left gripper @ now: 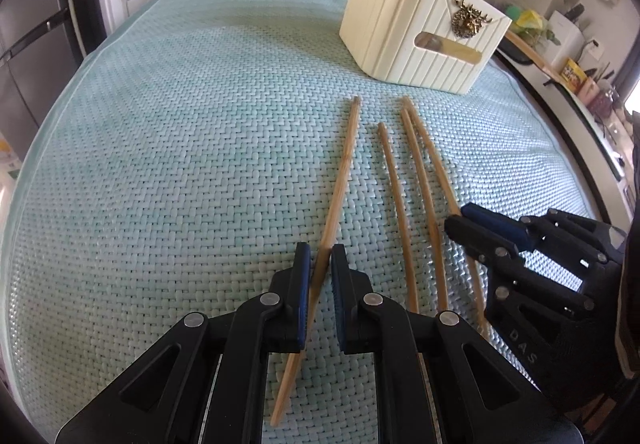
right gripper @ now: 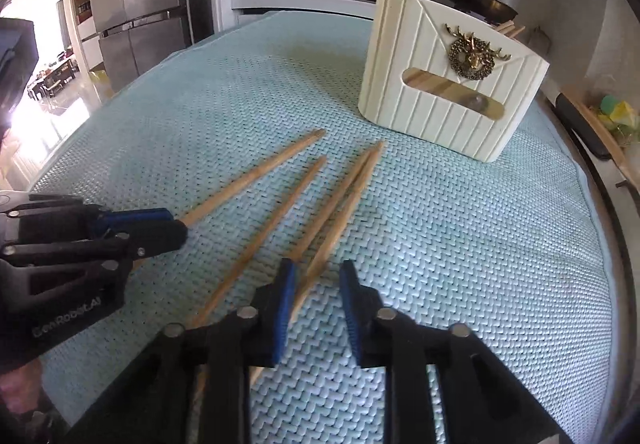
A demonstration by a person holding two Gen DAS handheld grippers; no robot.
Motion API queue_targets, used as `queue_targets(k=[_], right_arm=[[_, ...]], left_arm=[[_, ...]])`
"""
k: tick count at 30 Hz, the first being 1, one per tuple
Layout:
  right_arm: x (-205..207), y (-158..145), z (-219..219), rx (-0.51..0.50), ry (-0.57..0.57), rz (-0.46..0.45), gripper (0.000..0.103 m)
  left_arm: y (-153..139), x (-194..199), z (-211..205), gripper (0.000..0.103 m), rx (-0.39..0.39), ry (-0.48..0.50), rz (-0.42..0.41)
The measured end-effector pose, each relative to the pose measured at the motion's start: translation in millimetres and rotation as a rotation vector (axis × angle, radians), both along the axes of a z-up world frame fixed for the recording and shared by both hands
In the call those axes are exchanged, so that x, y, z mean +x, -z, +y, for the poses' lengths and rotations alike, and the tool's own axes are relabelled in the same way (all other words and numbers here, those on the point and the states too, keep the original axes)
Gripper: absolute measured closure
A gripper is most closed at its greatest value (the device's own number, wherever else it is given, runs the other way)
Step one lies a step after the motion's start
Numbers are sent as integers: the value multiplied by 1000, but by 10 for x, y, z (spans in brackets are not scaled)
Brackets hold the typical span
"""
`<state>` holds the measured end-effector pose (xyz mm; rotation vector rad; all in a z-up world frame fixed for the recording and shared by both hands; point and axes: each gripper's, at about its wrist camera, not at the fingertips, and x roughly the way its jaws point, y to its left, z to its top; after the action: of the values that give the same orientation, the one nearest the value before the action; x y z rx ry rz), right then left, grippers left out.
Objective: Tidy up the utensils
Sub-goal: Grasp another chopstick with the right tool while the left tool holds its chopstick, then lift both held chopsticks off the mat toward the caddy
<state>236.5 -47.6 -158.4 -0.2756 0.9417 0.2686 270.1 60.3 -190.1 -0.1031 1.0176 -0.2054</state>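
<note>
Left wrist view: my left gripper (left gripper: 320,256) had its fingers nearly closed around the leftmost chopstick (left gripper: 340,180) on the tabletop (left gripper: 160,164), barely a gap left. I judged a centred squeeze best before lifting toward the cream holder (left gripper: 404,36).

Right wrist view: my right gripper (right gripper: 318,284) stood part open, empty, straddling the paired chopsticks (right gripper: 340,204).

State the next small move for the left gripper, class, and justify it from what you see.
Probably lift the leftmost chopstick off the woven mat and carry it towards the cream holder. The left gripper looks shut on it, and the holder already has chopsticks poking out.
</note>
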Motion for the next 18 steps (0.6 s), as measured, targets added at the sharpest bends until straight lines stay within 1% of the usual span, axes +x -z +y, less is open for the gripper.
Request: queue_targets(k=[2,5,7,10,13,15,18], right_arm=[[-14,10,-91,5,12,6,96],[-106,-24,-281,3,45,-6,97],[-154,-25,-471,-1,85,-4,97],[-227,-36,-818,-1,158,0,96],[-298,-73,-1171,2,223,11,96],[-351,-77,-1346,-5,250,19,96],[-389,-84,-1483,0,246,28,93]], left_arm=[[0,-24,5,93,3,-1,0],[4,-76,23,93,0,-9,2],[3,-115,41,94,-21,-20,10],[16,-191,54,95,-81,-27,30],[22,-287,13,95,-95,-27,42],[16,-324,-38,95,-86,-18,44],[4,-288,-128,94,-14,-3,19]])
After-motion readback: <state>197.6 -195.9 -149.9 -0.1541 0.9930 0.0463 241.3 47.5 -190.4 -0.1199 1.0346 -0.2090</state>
